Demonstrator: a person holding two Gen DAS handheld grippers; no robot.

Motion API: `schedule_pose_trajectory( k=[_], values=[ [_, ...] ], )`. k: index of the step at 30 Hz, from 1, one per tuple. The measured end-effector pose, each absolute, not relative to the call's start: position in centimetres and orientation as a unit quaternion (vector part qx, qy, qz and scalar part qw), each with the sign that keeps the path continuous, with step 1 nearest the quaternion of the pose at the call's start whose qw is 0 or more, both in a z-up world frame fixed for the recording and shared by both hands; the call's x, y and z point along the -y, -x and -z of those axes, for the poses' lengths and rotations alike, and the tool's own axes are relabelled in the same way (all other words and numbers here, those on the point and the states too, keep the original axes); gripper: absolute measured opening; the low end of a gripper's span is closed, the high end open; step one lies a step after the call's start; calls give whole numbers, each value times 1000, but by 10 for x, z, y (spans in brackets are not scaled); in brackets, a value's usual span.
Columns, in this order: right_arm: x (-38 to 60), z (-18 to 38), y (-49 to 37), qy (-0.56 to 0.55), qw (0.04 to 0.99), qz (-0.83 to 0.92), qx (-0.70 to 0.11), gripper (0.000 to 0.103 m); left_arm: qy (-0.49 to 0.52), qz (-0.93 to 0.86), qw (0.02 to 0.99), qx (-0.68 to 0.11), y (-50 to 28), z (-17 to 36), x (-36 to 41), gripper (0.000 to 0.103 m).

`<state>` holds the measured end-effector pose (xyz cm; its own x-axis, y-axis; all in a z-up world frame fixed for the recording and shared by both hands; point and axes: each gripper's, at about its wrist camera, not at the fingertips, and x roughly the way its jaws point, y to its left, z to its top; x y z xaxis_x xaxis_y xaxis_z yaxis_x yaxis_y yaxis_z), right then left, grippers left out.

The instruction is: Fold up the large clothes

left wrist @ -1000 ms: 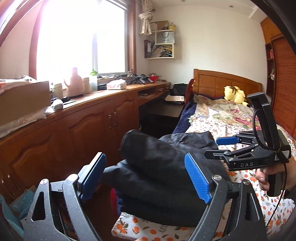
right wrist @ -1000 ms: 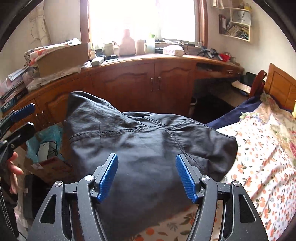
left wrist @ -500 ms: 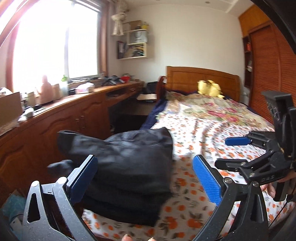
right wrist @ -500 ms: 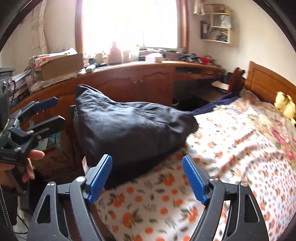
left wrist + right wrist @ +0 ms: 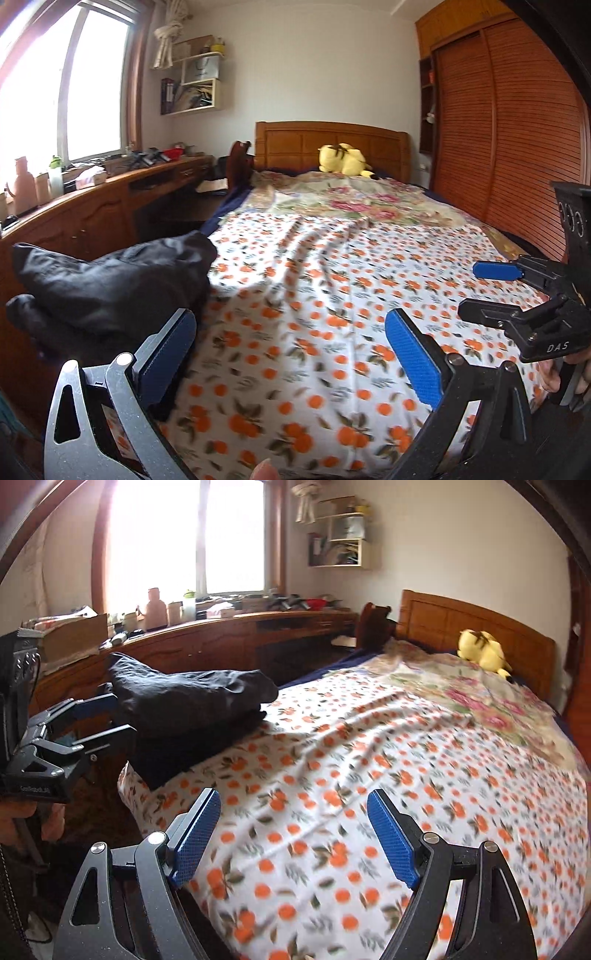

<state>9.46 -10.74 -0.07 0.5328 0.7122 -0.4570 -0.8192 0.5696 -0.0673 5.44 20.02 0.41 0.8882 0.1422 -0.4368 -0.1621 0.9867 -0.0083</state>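
Observation:
A folded stack of dark garments (image 5: pixel 114 284) lies at the near left corner of the bed; it also shows in the right wrist view (image 5: pixel 192 709). My left gripper (image 5: pixel 291 354) is open and empty, above the orange-print sheet to the right of the stack. My right gripper (image 5: pixel 295 834) is open and empty, above the sheet near the bed's foot, away from the stack. The right gripper shows at the right of the left wrist view (image 5: pixel 517 291), and the left gripper at the left of the right wrist view (image 5: pixel 85 723), both with jaws apart.
The bed (image 5: pixel 406 757) has an orange-print sheet and a floral quilt (image 5: pixel 362 203) toward the headboard, with a yellow plush toy (image 5: pixel 343 158). A wooden counter with bottles (image 5: pixel 229 624) runs along the window side. A slatted wardrobe (image 5: pixel 498 129) stands on the right.
Both grippers have pulled back from the folded dark stack and swung right toward the middle of the bed. The stack stays at the bed's corner.

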Motion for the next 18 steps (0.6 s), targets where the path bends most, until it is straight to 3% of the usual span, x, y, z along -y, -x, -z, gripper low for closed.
schedule_pose_trajectory(
  k=[18],
  values=[
    [254,16,-3,65,931,-303,-192,87,6,42,967,-251,-52,25,-36,102]
  ],
)
